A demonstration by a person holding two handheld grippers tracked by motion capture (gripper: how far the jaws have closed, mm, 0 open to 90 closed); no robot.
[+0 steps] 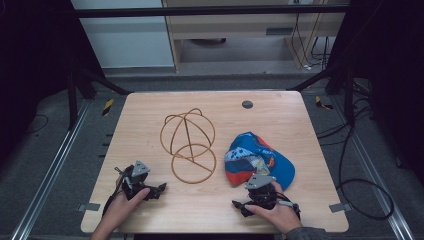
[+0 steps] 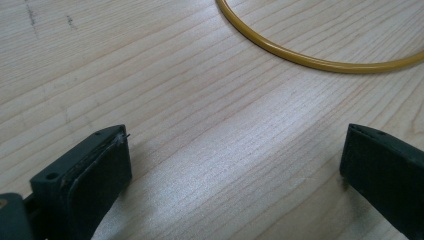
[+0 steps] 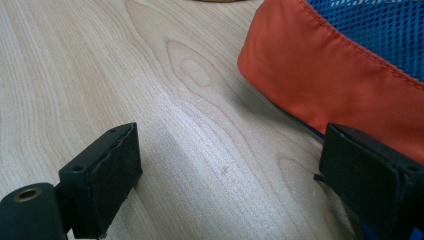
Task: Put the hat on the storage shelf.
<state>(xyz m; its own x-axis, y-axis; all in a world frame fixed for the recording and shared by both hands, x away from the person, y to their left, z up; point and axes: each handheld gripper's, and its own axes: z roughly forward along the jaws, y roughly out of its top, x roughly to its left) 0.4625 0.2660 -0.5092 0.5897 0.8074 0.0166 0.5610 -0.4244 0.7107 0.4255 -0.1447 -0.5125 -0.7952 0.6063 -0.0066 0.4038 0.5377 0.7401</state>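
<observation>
Currently both grippers rest low on the table [image 1: 150,107], jaws wide and empty. The left gripper [image 1: 159,189] sits at about 7 o'clock; the wire frame [image 1: 188,145] lies just toward 1 o'clock from it, its base ring [image 2: 320,62] crossing ahead of the jaws. The right gripper [image 1: 239,205] sits at 5 o'clock, with the cap [image 1: 257,157] close at its 12, orange edge [image 3: 320,75] beside the right-hand jaw. Each hand seems nearer its own object.

Wire frame [image 1: 188,146] beside blue cap [image 1: 256,157] on table [image 1: 280,112].
</observation>
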